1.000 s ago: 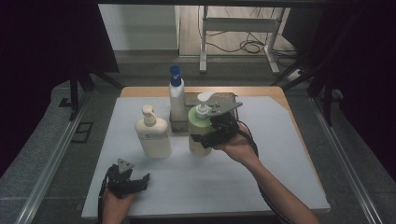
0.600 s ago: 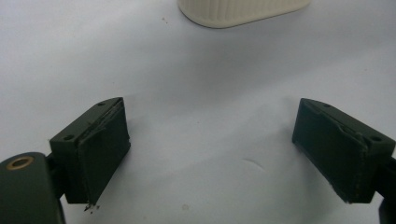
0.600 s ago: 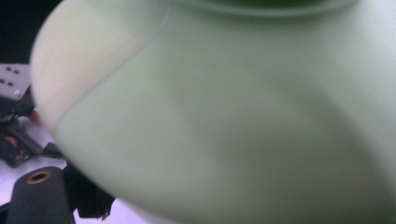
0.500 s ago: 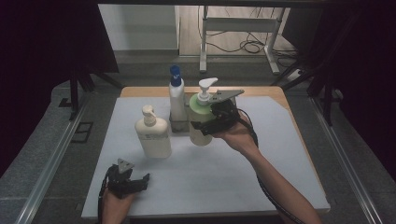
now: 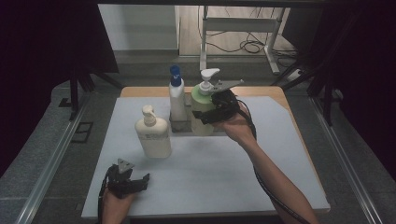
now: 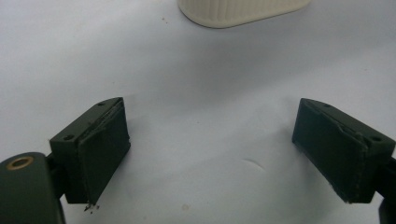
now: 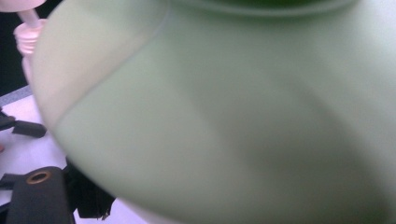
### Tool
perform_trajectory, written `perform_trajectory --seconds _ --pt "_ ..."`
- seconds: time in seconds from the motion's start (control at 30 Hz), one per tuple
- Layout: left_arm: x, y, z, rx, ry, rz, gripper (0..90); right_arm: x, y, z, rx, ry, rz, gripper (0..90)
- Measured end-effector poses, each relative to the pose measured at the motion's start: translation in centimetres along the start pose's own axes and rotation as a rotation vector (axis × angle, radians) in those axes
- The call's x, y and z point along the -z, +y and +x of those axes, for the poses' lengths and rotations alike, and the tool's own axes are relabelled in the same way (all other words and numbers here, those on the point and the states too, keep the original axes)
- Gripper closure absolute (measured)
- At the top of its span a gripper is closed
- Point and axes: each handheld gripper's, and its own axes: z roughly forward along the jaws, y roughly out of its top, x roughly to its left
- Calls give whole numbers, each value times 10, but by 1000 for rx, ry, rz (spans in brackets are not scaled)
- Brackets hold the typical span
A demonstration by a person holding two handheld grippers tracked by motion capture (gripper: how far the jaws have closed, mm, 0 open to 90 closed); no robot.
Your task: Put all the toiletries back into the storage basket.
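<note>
Right now your right gripper (image 5: 205,113) is clamped around the upright green pump bottle (image 5: 200,108), held beside the blue-capped bottle (image 5: 176,100) at the counter's (image 5: 261,154) far side; your left gripper (image 5: 128,181) rests wide open and empty, near you.

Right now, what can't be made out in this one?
- Green bottle: blurred and cut off by the edges in the right gripper view.
- Right gripper: pad contact hidden by the bottle.
- Cream bottle: label print too small in the high view.
- Tall bottle: base hidden by its holder.
</note>
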Motion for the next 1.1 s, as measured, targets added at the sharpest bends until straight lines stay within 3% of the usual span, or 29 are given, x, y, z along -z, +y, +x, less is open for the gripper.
perform_trajectory --seconds 1.1 --pt "0 0 0 7 0 -3 105 -38 24 -28 -48 -130 -18 127"
